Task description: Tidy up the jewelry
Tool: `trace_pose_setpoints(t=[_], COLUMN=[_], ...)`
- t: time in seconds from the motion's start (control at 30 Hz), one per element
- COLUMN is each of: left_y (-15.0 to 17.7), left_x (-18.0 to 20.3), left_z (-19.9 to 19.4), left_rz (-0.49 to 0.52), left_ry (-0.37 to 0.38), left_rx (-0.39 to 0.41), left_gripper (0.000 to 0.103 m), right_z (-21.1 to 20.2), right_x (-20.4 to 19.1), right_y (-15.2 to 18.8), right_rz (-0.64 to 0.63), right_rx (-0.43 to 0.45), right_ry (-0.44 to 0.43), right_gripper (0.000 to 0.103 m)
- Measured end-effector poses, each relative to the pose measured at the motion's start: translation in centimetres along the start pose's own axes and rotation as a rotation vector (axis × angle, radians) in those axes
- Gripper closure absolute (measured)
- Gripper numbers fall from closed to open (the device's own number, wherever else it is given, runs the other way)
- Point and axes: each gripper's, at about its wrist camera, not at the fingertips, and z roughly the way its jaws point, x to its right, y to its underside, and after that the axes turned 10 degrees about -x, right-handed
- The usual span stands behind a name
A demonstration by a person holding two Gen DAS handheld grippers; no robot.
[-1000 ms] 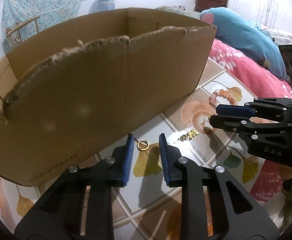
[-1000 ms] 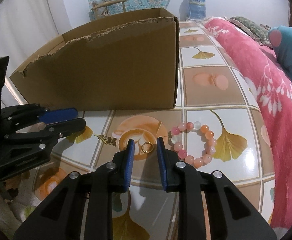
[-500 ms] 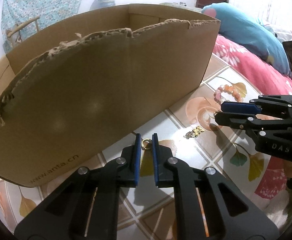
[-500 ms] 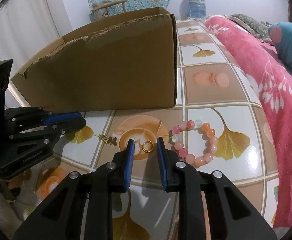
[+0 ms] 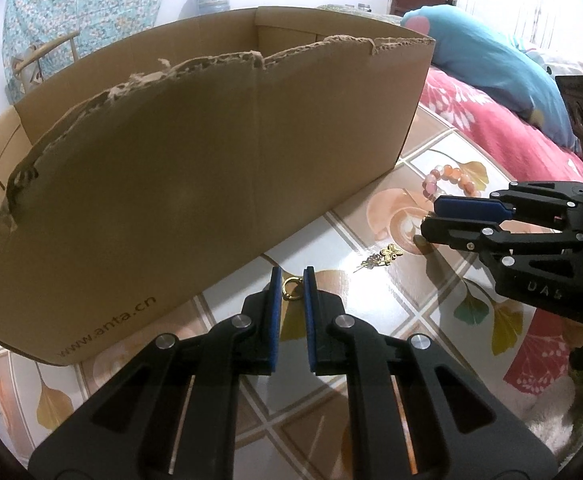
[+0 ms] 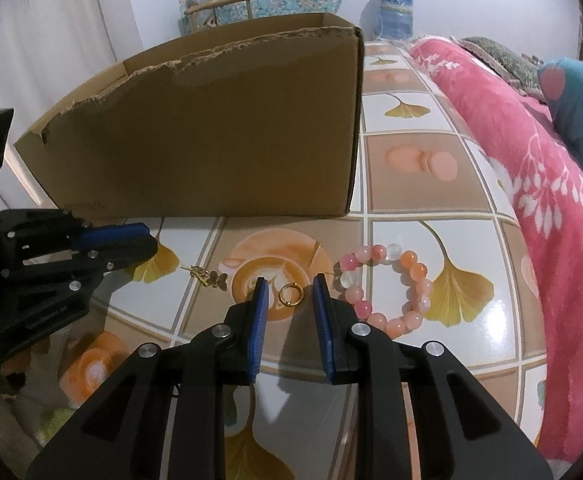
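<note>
Left gripper [image 5: 292,280]: jaws just closed, pinching a gold hoop earring [image 5: 291,289] at the cardboard box [image 5: 219,160] foot. Right gripper [image 6: 290,289]: jaws spread around a gold ring [image 6: 290,294] on the tabletop [image 6: 419,184], untouched. Butterfly earring [image 6: 210,276] between grippers; bead bracelet [image 6: 387,284] just right.

Gold ring [image 6: 290,294] flat on tiled counter [image 6: 403,184]. Pink bead bracelet [image 6: 387,286] at its 3 o'clock, near. Gold butterfly brooch [image 6: 208,276] at 9. 2nd gold ring [image 5: 291,288] upright by cardboard box [image 5: 195,168].
</note>
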Motion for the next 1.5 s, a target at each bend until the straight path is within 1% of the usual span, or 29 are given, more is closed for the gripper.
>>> trace_pose_setpoints(t=[0.13, 0.33, 0.4, 0.73, 0.77, 0.8, 0.83, 1.27, 1.33, 1.37, 1.4, 1.47, 1.5], left_y=[0.0, 0.0, 0.0, 0.2, 0.2, 0.2, 0.2, 0.6, 0.7, 0.6, 0.6, 0.5, 0.5], left_x=[0.0, 0.0, 0.0, -0.3, -0.3, -0.3, -0.3, 0.2, 0.1, 0.0, -0.1, -0.3, -0.4], left_z=[0.0, 0.0, 0.0, -0.2, -0.2, -0.3, -0.3, -1.9, -1.9, -1.8, -1.7, -1.4, -1.3], left_rz=[0.0, 0.001, -0.001, 0.002, 0.003, 0.005, 0.006, 0.019, 0.005, -0.002, -0.01, -0.027, -0.028], left_ry=[0.0, 0.0, 0.0, 0.002, 0.002, 0.006, 0.008, 0.006, 0.02, 0.029, 0.038, 0.054, 0.056], left_rx=[0.0, 0.0, 0.001, 0.006, 0.006, 0.008, 0.008, 0.037, 0.022, 0.015, 0.011, -0.003, -0.006], left_gripper=[0.093, 0.093, 0.093, 0.093, 0.094, 0.098, 0.1, 0.101, 0.099, 0.095, 0.088, 0.082, 0.082], right_z=[0.0, 0.0, 0.0, -0.2, -0.2, -0.3, -0.4, -1.8, -1.9, -1.9, -1.9, -2.0, -2.0], right_x=[-0.5, -0.1, 0.0, 0.3, 0.3, 0.3, 0.3, 0.0, -0.1, -0.2, -0.2, -0.4, -0.5], right_y=[0.1, 0.0, -0.1, 0.0, 0.0, 0.0, 0.0, 0.4, 0.5, 0.5, 0.6, 0.7, 0.7], right_rz=[-0.023, 0.001, 0.009, 0.031, 0.029, 0.026, 0.024, 0.017, 0.015, 0.015, 0.014, 0.014, 0.013], right_rx=[0.001, -0.004, -0.005, 0.004, 0.008, 0.012, 0.014, 0.052, 0.054, 0.054, 0.054, 0.054, 0.055], right_ry=[0.027, -0.002, -0.011, -0.039, -0.04, -0.041, -0.039, -0.036, -0.04, -0.041, -0.041, -0.044, -0.044], right_gripper=[0.082, 0.088, 0.093, 0.093, 0.093, 0.093, 0.093, 0.093, 0.093, 0.093, 0.093, 0.093, 0.093])
